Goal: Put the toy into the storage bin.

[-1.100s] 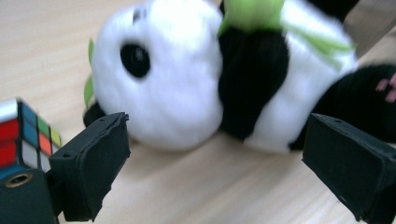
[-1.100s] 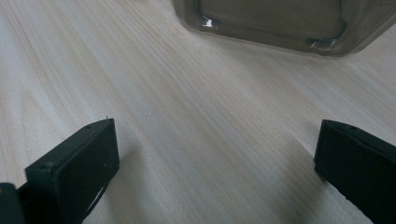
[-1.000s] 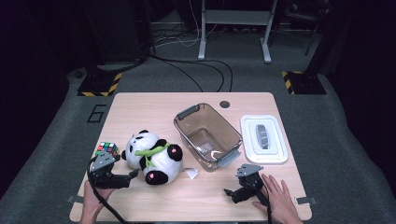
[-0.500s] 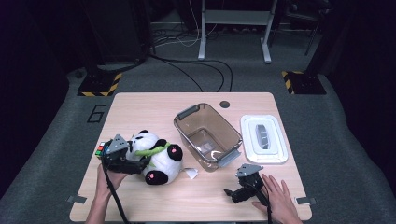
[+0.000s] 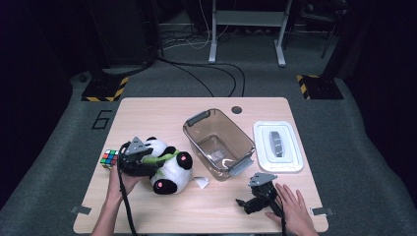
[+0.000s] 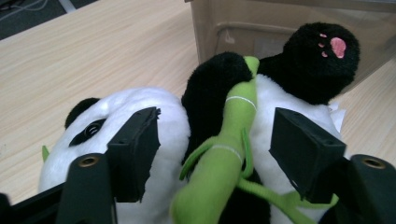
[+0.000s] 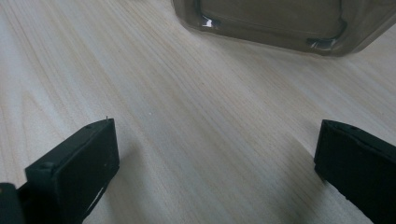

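Jaws of left gripper [image 6: 215, 154] have just been closing, now pinching plush panda [image 5: 164, 167] lying just left of clear bin [image 5: 219, 142]. Grasp step. Next: lift into bin. Right gripper [image 7: 215, 168] gapes, idle.

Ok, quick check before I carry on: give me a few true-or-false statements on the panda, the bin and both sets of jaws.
1. The left gripper has its jaws on either side of the plush panda. True; they have just been closing on it.
2. The panda already lies inside the clear bin. False: it lies on the table beside the bin.
3. The right gripper holds the white lid. False: its jaws are open over bare table, and the lid lies right of the bin.
4. A colour cube sits left of the panda. True.
5. The bin has its lid on. False: it is open on top.
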